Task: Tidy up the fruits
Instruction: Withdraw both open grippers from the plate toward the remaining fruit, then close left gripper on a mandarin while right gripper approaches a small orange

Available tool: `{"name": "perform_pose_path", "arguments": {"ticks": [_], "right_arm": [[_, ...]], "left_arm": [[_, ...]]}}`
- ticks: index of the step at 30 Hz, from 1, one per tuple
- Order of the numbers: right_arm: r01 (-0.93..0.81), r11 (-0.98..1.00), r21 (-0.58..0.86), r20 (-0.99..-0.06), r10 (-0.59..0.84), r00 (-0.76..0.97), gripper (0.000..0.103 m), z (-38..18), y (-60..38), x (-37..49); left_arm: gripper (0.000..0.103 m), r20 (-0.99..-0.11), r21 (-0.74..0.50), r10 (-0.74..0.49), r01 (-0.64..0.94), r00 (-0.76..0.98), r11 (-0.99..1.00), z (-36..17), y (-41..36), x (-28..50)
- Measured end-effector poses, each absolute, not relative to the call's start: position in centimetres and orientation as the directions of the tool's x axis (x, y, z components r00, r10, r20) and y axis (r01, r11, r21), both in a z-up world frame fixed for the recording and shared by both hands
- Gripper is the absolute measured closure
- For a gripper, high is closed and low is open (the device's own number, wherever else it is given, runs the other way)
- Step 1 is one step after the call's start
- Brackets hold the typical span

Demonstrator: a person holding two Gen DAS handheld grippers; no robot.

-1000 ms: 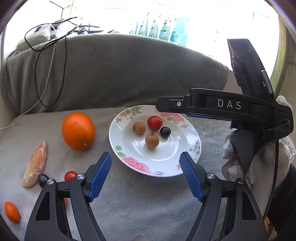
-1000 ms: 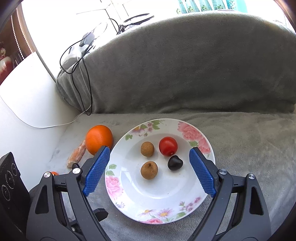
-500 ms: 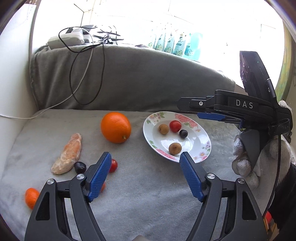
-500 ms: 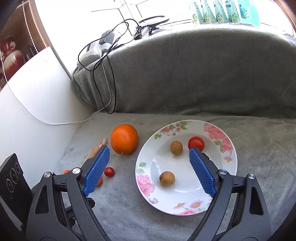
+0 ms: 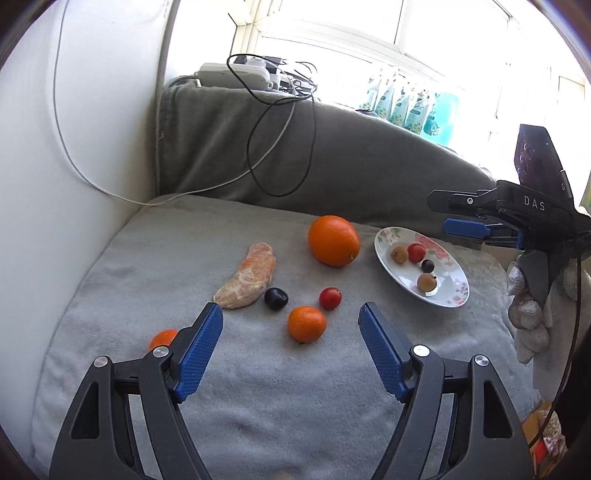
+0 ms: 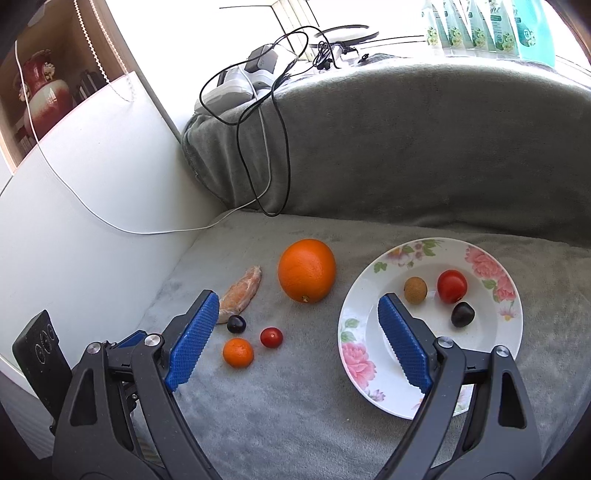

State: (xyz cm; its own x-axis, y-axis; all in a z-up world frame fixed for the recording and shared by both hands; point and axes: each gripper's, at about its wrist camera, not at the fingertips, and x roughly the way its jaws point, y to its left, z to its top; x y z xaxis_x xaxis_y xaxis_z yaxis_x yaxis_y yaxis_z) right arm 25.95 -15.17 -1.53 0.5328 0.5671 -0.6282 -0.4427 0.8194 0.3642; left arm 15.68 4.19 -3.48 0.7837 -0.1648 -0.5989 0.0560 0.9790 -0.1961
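A floral plate (image 5: 448, 299) (image 6: 354, 317) on the grey blanket holds two brown longans (image 6: 415, 290), a red tomato (image 6: 451, 286) and a dark grape (image 6: 462, 314). Left of it lie a big orange (image 5: 333, 240) (image 6: 306, 270), a peeled orange segment (image 5: 248, 277) (image 6: 242, 290), a dark grape (image 5: 276, 298) (image 6: 236, 324), a cherry tomato (image 5: 330, 298) (image 6: 271, 337) and a small mandarin (image 5: 307, 324) (image 6: 238, 352). Another small mandarin (image 5: 162, 339) sits by my left finger. My left gripper (image 5: 290, 350) is open and empty, just short of the mandarin. My right gripper (image 6: 295, 341) is open and empty, above the plate's left edge.
The grey blanket (image 5: 295, 398) covers a seat with a raised back (image 6: 424, 147). A white wall panel (image 6: 85, 206) bounds the left side. Cables (image 5: 280, 147) and a power strip (image 5: 236, 74) hang over the back. Bottles (image 6: 480, 26) stand on the windowsill.
Both grippers have pulled back and swung left, away from the plate. The loose fruit on the blanket now lies ahead of my left gripper. Both stay open and empty.
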Motion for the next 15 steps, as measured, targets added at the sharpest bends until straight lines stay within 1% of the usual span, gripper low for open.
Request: {"name": "perform_pose_path", "arguments": {"ticks": [5,15], "right_arm": [[-0.480,0.798,0.365,-0.635,0.591,0.497,0.013,-1.8,-12.8,25.7],[-0.558,0.760,0.333,-0.660,0.611,0.438,0.013,-3.3,-8.2,24.7]], "left_arm": [[0.027,-0.610,-0.185,-0.127,0.015,0.783,0.983,-4.1,6.1,14.6],[0.027,-0.627,-0.225,-0.098,-0.059,0.773,0.973,-5.6,9.2,14.0]]}}
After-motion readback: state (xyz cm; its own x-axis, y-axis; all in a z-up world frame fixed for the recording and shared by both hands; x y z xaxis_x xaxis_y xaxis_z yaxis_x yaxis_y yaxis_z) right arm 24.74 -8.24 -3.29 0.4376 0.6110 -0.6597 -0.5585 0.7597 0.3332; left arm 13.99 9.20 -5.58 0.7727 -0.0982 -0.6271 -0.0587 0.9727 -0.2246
